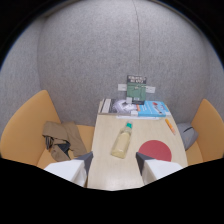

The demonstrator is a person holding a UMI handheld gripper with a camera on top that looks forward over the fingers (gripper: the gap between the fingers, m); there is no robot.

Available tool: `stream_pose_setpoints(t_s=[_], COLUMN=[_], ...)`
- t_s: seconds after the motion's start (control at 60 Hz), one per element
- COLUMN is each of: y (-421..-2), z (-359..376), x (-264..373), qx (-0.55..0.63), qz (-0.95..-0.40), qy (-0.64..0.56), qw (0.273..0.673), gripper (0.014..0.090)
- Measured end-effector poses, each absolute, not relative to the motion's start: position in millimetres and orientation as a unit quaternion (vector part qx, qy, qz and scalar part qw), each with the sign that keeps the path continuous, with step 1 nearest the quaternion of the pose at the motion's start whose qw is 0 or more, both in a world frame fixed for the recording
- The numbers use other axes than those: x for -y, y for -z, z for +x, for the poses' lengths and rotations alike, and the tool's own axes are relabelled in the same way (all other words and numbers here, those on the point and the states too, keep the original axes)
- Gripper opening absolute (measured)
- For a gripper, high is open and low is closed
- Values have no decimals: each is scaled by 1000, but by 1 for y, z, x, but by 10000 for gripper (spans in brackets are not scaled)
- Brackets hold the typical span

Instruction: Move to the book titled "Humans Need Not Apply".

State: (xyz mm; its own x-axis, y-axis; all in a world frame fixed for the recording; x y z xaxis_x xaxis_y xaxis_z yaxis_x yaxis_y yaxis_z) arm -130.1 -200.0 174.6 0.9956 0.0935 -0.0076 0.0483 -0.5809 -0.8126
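Several books lie at the far end of a light wooden table. A dark green book stands upright against the grey wall, its title too small to read. In front of it lie a blue book, a greyish book and a white one. My gripper is open, with nothing between its white fingers. A plastic bottle with a teal cap lies just ahead of the fingers, well short of the books.
A red round mat lies on the table beside the bottle. An orange pen lies past the mat. Orange benches flank the table; the left one holds a brown bag, the right a grey bundle.
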Motion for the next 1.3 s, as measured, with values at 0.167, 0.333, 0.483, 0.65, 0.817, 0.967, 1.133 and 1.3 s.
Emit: stream_pose_setpoints(t_s=[0.167,0.333,0.483,0.65,0.817,0.967,1.133,1.3], y=[-173,-175,-176,-172,-170,-165,-156,-143], z=[-127,-116,-99,-82,-65,-59,-48,-35], x=[198,186,163,118,55,-9,-85,-158], qx=[42,35,26,18,18,25,26,22], qz=[-889,-887,-882,-878,-872,-869,-869,-870], qy=[-18,-7,-1,11,15,11,13,15], qw=[455,461,471,479,489,494,495,493], gripper=[874,873,874,875,872,874,869,870])
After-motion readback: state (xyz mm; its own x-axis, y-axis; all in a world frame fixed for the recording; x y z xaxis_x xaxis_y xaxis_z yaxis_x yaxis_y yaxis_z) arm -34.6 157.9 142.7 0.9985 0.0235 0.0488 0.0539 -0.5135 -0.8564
